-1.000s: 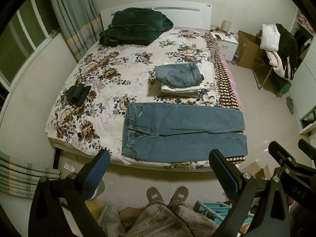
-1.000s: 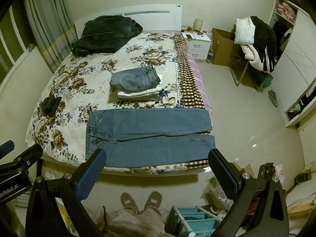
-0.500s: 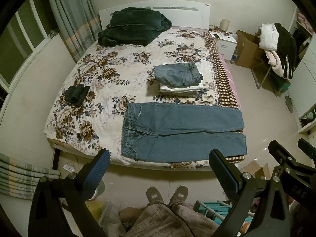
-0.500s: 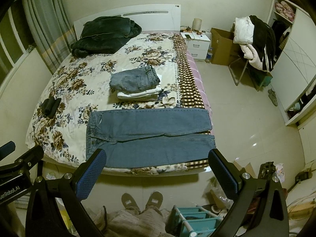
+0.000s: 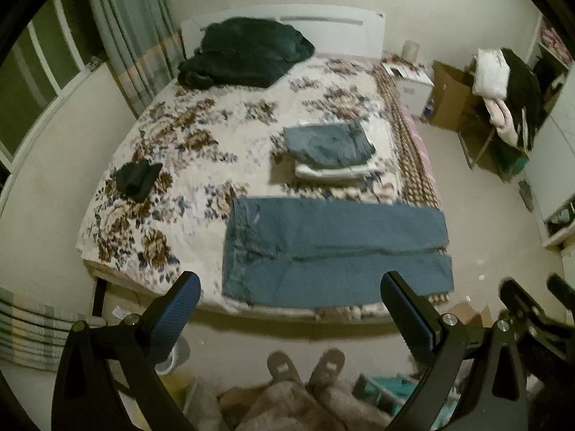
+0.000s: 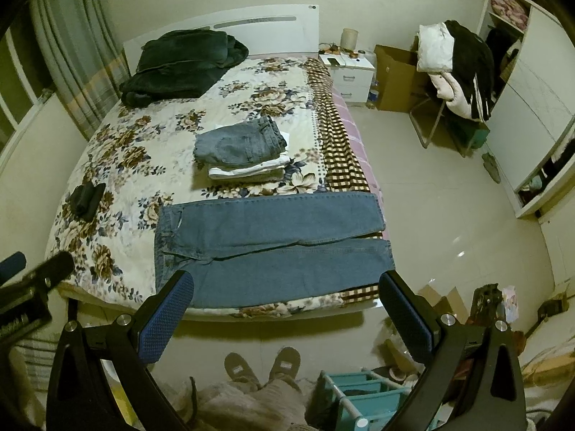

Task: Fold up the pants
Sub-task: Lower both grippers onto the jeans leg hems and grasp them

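Blue denim jeans (image 6: 273, 248): spread flat, unfolded, lower centre of frame, on near edge of floral quilted bed (image 6: 143, 143); every fold outstanding. Folded stack (image 6: 244, 151), denim over white cloth, centre frame. Left gripper (image 5: 287, 309), right gripper (image 6: 284, 305): jaws wide apart, holding nothing, well short of cloth.

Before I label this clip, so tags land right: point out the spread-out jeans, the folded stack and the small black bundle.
spread-out jeans (image 6: 273, 248): right wrist view, between the legs.
folded stack (image 6: 240, 147): right wrist view, top folded jeans.
small black bundle (image 6: 87, 199): right wrist view, its middle.
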{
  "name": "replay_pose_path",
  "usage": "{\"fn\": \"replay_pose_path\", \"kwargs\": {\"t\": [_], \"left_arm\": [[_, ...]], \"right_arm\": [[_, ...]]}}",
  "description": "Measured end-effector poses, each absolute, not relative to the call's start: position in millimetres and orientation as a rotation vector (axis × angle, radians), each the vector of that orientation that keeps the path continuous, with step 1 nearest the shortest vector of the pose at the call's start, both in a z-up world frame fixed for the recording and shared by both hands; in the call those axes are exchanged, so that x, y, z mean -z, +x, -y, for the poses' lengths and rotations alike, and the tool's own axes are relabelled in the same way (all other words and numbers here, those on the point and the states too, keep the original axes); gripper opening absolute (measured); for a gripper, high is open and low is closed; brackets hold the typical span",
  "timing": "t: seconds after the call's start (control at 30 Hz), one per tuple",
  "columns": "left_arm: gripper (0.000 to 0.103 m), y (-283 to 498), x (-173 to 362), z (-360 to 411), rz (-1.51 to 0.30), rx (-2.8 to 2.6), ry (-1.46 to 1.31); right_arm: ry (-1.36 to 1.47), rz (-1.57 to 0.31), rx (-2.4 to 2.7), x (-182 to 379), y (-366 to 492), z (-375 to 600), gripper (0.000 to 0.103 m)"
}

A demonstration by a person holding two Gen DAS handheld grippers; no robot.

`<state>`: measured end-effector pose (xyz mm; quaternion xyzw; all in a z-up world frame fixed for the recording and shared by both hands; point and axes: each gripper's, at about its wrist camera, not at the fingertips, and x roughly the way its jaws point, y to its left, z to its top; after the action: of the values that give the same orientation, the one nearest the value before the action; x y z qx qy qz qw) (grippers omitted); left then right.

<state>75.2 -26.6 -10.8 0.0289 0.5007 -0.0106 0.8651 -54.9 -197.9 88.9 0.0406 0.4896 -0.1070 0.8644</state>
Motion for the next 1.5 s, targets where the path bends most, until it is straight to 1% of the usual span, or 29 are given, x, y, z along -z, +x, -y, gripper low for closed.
{"fn": "replay_pose_path", "kwargs": {"t": [0.1, 0.23, 0.33, 0.5, 0.63, 0.77, 0.93, 0.97, 1.13, 1.23, 1.33, 1.4, 1.43, 1.47, 1.5], "left_arm": [[0.103, 103.6, 28.1, 13.4, -1.027, -0.009, 0.074], [0.103, 147.2, 58.3, -4.0, -1.044, -0.021, 0.085], [0.103, 178.7, 83.9, -14.8, -1.047, -0.043, 0.109], [0.103, 237.0, 140.1, -14.0, -1.099, -0.107, 0.15], [0.103, 288.4, 195.0, -2.7, -1.173, -0.151, 0.164], [0.103, 341.1, 267.3, 23.2, -1.254, -0.174, 0.195], [0.103, 401.5, 388.7, 72.3, -1.366, -0.072, 0.269], [0.103, 411.4, 415.7, 83.7, -1.387, -0.037, 0.303], [0.103, 446.0, 518.8, 128.1, -1.446, 0.08, 0.496], [0.103, 458.1, 562.2, 142.5, -1.467, 0.16, 0.574], [0.103, 466.4, 577.2, 143.2, -1.459, 0.24, 0.594], [0.102, 472.9, 574.7, 137.7, -1.467, 0.29, 0.566], [0.096, 476.9, 573.8, 135.0, -1.482, 0.319, 0.542], [0.085, 480.3, 571.0, 131.1, -1.498, 0.356, 0.507], [0.077, 481.7, 567.2, 129.2, -1.501, 0.386, 0.489]], "right_arm": [[0.082, -1.007, 0.26, -73.7, -36.1, 196.4, 0.103], [0.076, -0.996, 0.326, -47.9, -7.7, 197.6, 0.103], [0.075, -1.005, 0.374, -15.9, 19.9, 215.2, 0.103], [0.062, -1.083, 0.431, 63.3, 81.7, 263.5, 0.103], [0.06, -1.157, 0.398, 134.1, 147.1, 302.2, 0.103], [-0.022, -1.231, 0.32, 225.5, 230.9, 326.8, 0.103], [-0.145, -1.327, 0.218, 351.5, 324.4, 329.8, 0.103], [-0.18, -1.353, 0.194, 386.6, 345.2, 330.0, 0.103], [-0.312, -1.479, 0.075, 514.3, 405.2, 320.4, 0.103], [-0.374, -1.535, 0.002, 559.5, 419.8, 314.2, 0.102], [-0.42, -1.548, -0.074, 578.3, 430.6, 307.5, 0.102], [-0.441, -1.554, -0.143, 580.5, 437.1, 302.7, 0.098], [-0.435, -1.562, -0.166, 580.4, 440.0, 301.0, 0.09], [-0.417, -1.57, -0.187, 580.3, 443.4, 298.5, 0.078], [-0.404, -1.574, -0.2, 579.9, 446.9, 296.7, 0.07]]}}
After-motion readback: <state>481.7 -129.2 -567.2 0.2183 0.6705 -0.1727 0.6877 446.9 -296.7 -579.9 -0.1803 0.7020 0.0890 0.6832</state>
